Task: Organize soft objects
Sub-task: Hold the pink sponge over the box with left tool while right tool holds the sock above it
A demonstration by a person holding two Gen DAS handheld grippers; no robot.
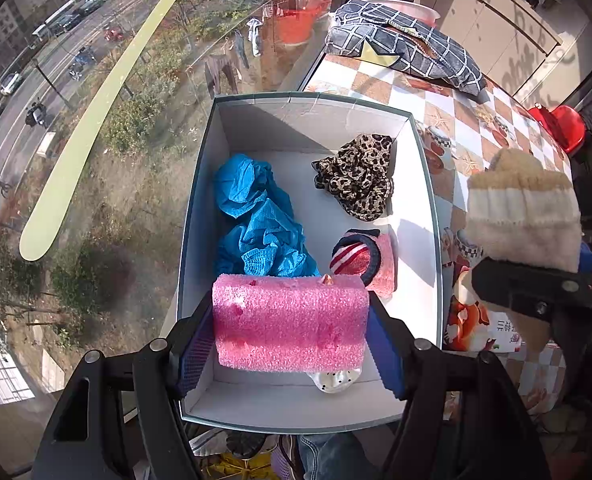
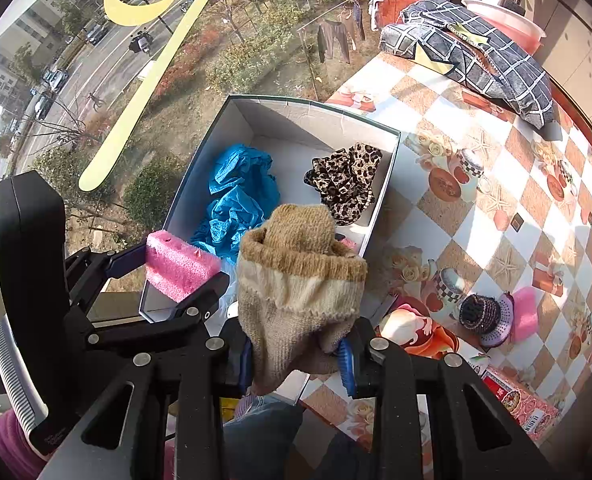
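My left gripper (image 1: 290,344) is shut on a pink foam block (image 1: 290,322) and holds it over the near end of an open white box (image 1: 428,208). In the box lie a crumpled blue cloth (image 1: 256,216), a leopard-print cloth (image 1: 358,174), a pink striped sock (image 1: 366,260) and a white spotted item (image 1: 336,380) under the foam. My right gripper (image 2: 298,356) is shut on a beige knitted sock (image 2: 300,280), held up beside the box's near right edge (image 2: 384,184). The foam block (image 2: 178,264) and the sock (image 1: 524,208) each show in the other view.
The box stands at the table's left edge against a window. A checkered tablecloth (image 2: 496,184) covers the table. A dark plaid cushion (image 2: 480,52) lies at the far end. A dark knitted item (image 2: 480,314) and a pink pad (image 2: 526,312) lie at right. A red object (image 1: 562,126) stands far right.
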